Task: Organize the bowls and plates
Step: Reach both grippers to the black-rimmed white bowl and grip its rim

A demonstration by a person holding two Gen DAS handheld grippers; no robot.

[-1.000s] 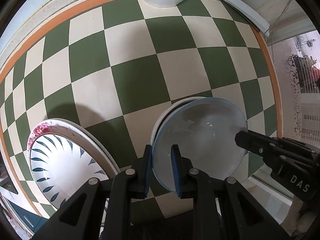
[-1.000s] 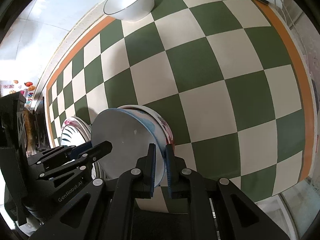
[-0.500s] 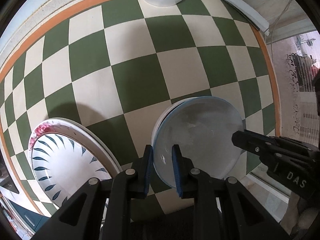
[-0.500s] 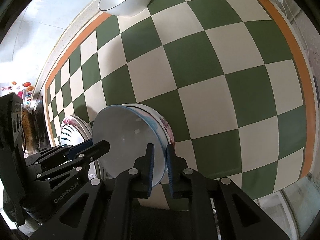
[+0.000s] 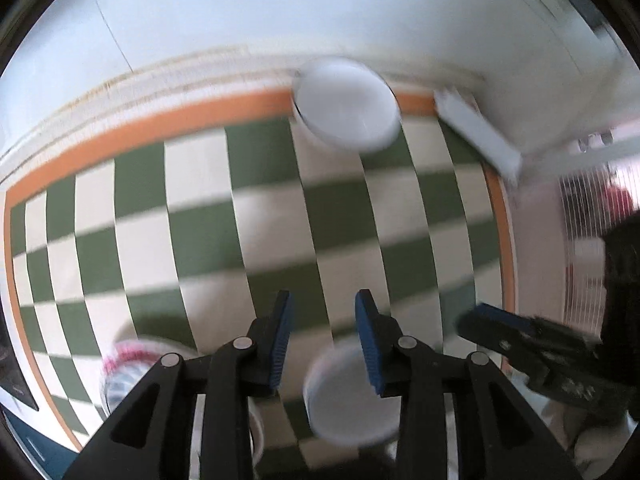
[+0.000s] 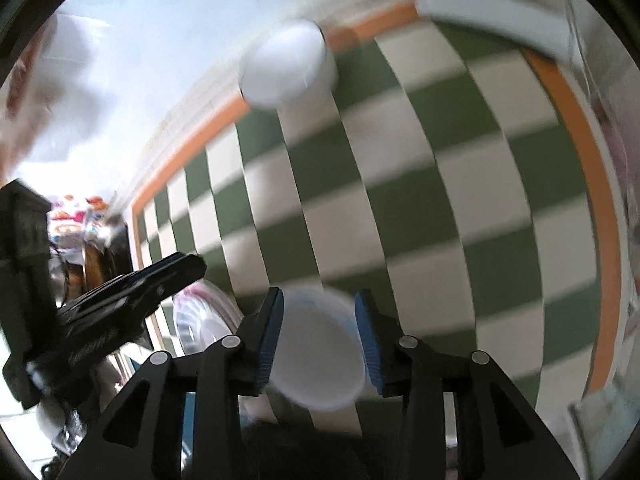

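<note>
Both views are motion-blurred. My left gripper (image 5: 324, 312) is open and empty, raised above the checked tablecloth (image 5: 272, 216). Below it the pale blue bowl (image 5: 344, 396) rests on the cloth, and the patterned plate (image 5: 128, 364) lies at lower left. My right gripper (image 6: 318, 312) is open too; the same pale blue bowl (image 6: 316, 360) lies below and between its fingers, free of them. The patterned plate (image 6: 200, 320) shows left of it. A white bowl (image 5: 346, 110) stands at the far edge, also in the right wrist view (image 6: 286, 66).
A white bar-shaped object (image 5: 476, 132) lies at the far right corner of the cloth, also in the right wrist view (image 6: 496, 20). A pale wall (image 5: 280, 20) rises behind the table. Each gripper shows in the other's view, the right one (image 5: 532, 344) and the left one (image 6: 120, 292).
Both grippers have opened and let go of the pale blue bowl. Both have lifted and tilted up, so the wall and far bowl now show lower in view.
</note>
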